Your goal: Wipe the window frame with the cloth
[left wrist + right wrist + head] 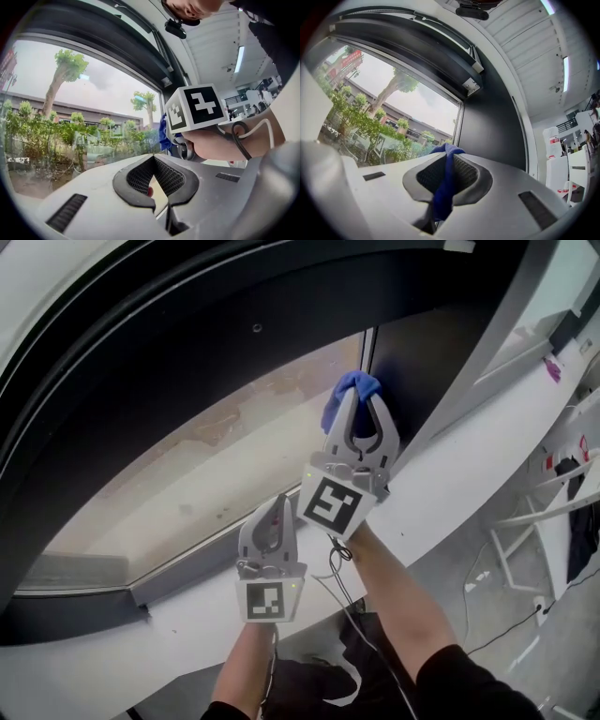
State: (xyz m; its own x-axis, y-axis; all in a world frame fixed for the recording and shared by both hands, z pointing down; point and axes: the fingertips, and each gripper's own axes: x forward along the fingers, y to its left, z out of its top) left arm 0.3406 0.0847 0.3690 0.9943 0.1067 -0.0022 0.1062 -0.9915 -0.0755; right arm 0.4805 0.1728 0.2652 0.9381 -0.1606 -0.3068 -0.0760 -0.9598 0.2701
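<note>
Left tongs (276,507), jaws drawn together on nothing, hang nearest over the white window sill (441,479). Just beyond, the right tongs (364,399) pinch a crumpled blue cloth (342,401) at the dark window frame (412,352), where it meets the glass pane (234,460). A white tubular stand (525,521) is at right.

Bright daylight through window (70,93), sky slightly blown out; ceiling strip lights (566,72) glare. Both gripper views fisheye-warped, dark vignetted corners, near foreground soft.

Two claws — left claw (277,504), right claw (364,401) — one cloth (337,405), one window frame (187,362).
</note>
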